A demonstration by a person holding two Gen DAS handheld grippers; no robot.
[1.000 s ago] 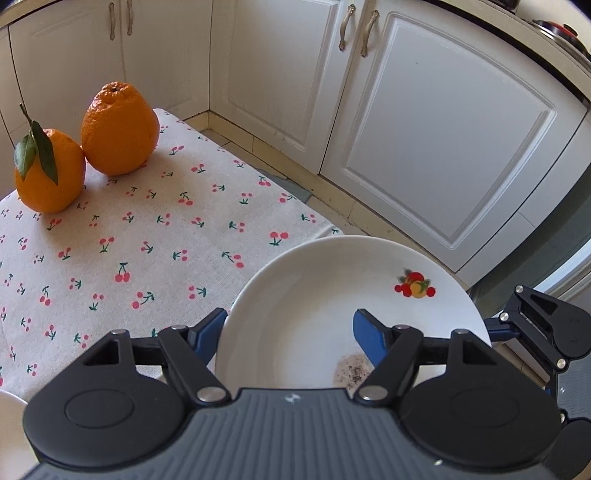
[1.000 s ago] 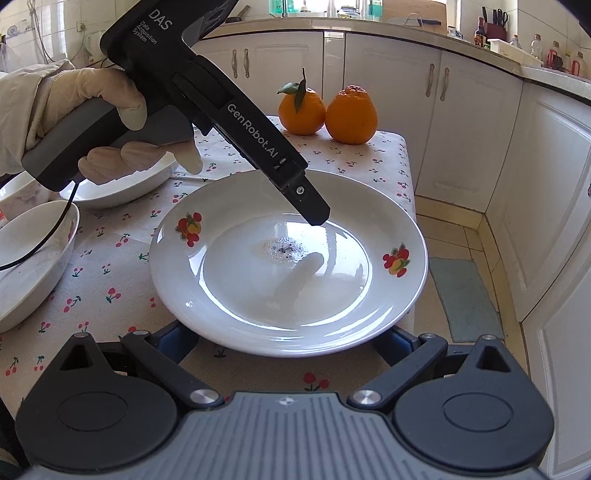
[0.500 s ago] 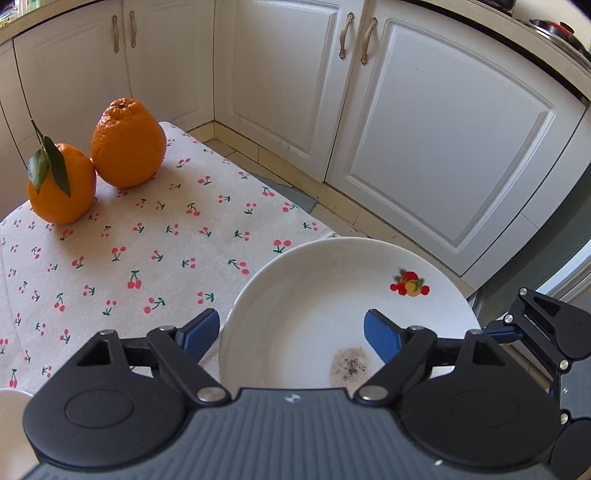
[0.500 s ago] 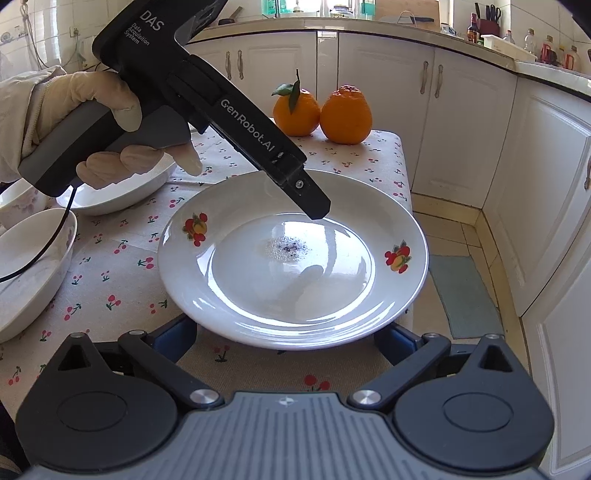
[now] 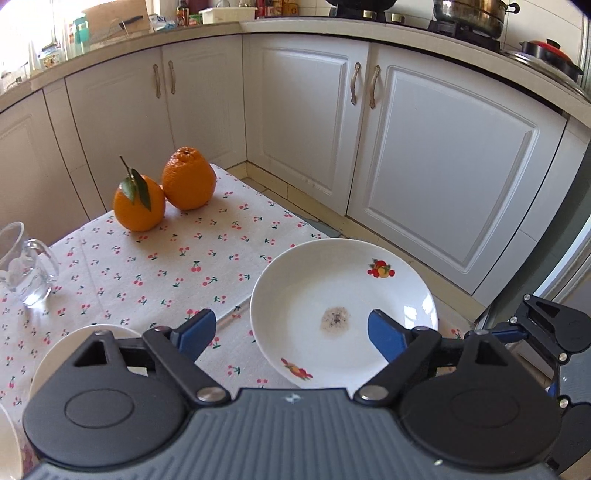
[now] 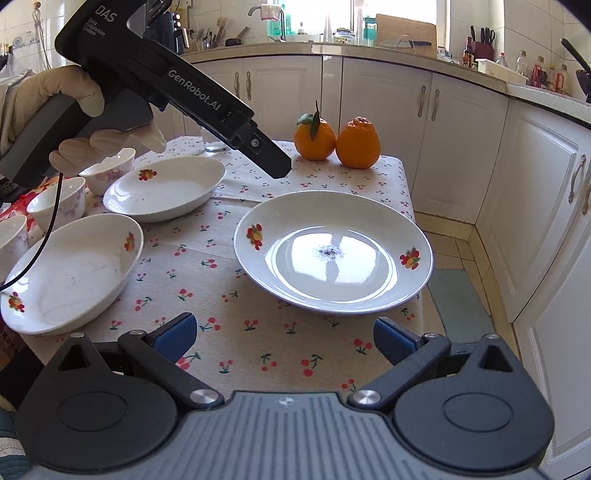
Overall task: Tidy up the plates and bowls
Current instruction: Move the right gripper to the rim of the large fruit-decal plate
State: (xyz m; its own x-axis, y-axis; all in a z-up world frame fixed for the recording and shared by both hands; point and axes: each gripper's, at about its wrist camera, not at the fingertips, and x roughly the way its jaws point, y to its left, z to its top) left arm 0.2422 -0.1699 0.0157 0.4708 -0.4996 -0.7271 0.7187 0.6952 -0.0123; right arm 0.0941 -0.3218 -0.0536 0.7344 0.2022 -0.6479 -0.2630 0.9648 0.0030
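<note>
- The big plate (image 6: 332, 254) sits on the bench (image 6: 258, 339), out at the edge at about 3 o'clock, with a dark speck patch in its middle.
- Its rim looks like it hangs a bit over the bench edge. A bump could tip it to the tiled floor (image 6: 454, 266), and it might break.
- The left claw (image 5: 291, 330) is up over the plate and its jaws are opening, with nothing between them.
- The right claw (image 6: 282, 334) is open and holds nothing. It hangs at 6 o'clock from the plate.
- Two deep dishes (image 6: 164, 188) and small bowls (image 6: 59, 201) crowd the 9 o'clock side. A gloved hand (image 6: 85, 122) is right above them and might knock one.
- Two oranges (image 6: 336, 142) at 12 o'clock could roll if pushed.
- The cherry cloth (image 5: 166, 266) could slide or bunch up under a dish.
- White cupboards (image 5: 443, 166) stand around, with pots (image 5: 469, 14) on top.
</note>
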